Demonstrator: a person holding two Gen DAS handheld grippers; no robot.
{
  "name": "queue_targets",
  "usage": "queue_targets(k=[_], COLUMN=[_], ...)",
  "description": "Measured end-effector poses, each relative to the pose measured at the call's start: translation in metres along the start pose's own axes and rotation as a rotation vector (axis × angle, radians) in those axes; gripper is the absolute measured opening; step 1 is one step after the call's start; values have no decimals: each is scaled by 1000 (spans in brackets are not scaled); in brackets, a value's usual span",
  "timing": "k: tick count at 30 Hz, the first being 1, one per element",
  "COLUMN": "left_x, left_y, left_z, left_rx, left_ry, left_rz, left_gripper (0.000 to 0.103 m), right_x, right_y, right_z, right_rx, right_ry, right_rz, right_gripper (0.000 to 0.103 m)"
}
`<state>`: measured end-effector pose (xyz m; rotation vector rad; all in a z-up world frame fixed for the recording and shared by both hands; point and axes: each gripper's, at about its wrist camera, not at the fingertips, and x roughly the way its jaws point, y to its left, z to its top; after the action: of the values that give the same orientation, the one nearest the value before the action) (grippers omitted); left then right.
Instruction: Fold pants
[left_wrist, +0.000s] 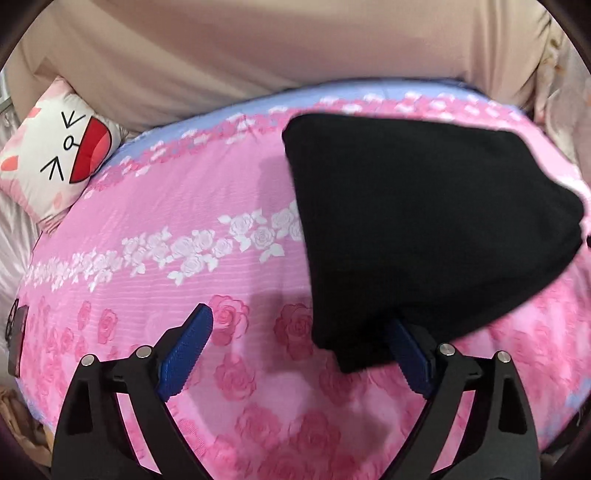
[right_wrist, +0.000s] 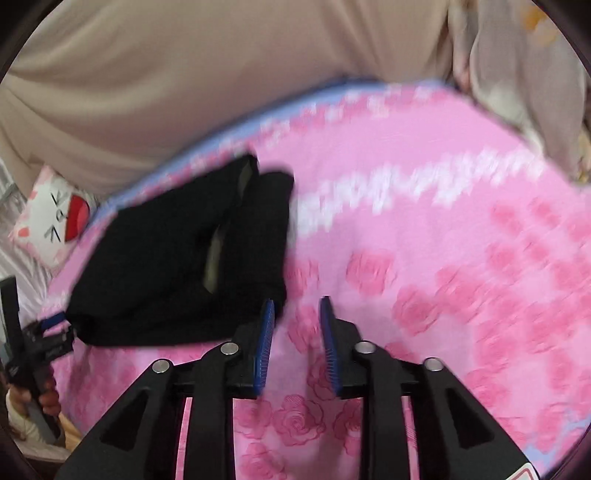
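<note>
Black pants (left_wrist: 424, 221) lie folded into a thick bundle on the pink rose-print bed sheet (left_wrist: 166, 221). My left gripper (left_wrist: 299, 321) stands wide open at the bundle's near corner. That corner drapes over its right blue pad (left_wrist: 410, 354), while the left pad (left_wrist: 188, 350) is over bare sheet. In the right wrist view the pants (right_wrist: 177, 258) lie to the left, and my right gripper (right_wrist: 296, 304) hovers just beside their near right edge. Its jaws stand a narrow gap apart with only sheet between them. The left gripper (right_wrist: 59, 325) shows at the bundle's far left corner.
A white cat-face pillow (left_wrist: 55, 155) lies at the bed's far left corner. Beige fabric (left_wrist: 258, 55) rises behind the bed, and pale cloth (right_wrist: 517, 74) hangs at the far right. A dark flat object (left_wrist: 16, 332) sits at the left bed edge. A hand (right_wrist: 48, 400) holds the left gripper.
</note>
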<state>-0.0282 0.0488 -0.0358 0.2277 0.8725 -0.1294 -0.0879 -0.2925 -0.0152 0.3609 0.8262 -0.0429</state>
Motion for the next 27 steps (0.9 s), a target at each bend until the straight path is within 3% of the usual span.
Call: queue_targets(k=[4, 6, 10, 13, 14, 16, 17, 18, 21, 24, 27], left_x=[-37, -43, -4, 36, 41, 40, 38, 38, 38, 38, 38], left_y=[13, 12, -19, -29, -27, -22, -22, -22, -25, -25, -21], left_z=[21, 35, 58, 52, 49, 49, 50, 51, 53, 52, 53], left_rx=[-76, -105, -86, -62, -76, -108, -99, -87, -71, -71, -77], left_ry=[-82, -123, -60, 14, 22, 25, 23, 20, 19, 22, 28], left_rz=[-102, -127, -84, -29, -52, -74, -68, -60, -47, -47, -60], left_gripper=[96, 98, 98, 98, 98, 98, 98, 98, 98, 98, 98], right_x=[-26, -18, 24, 62, 67, 61, 54, 47, 33, 56, 104], right_y=[31, 47, 80, 73, 62, 46, 47, 52, 72, 87, 93], right_z=[30, 37, 42, 37, 35, 42, 48, 55, 87, 106, 119], right_rx=[-93, -135, -210, -238, -208, -113, -107, -118, -155, -200, -213], right_ry=[-106, -110, -48, 28, 40, 68, 70, 48, -28, -10, 70], right_rz=[49, 82, 124, -13, 4, 70, 54, 44, 122, 132, 85], right_gripper=[27, 27, 27, 17, 16, 13, 17, 23, 23, 23, 21])
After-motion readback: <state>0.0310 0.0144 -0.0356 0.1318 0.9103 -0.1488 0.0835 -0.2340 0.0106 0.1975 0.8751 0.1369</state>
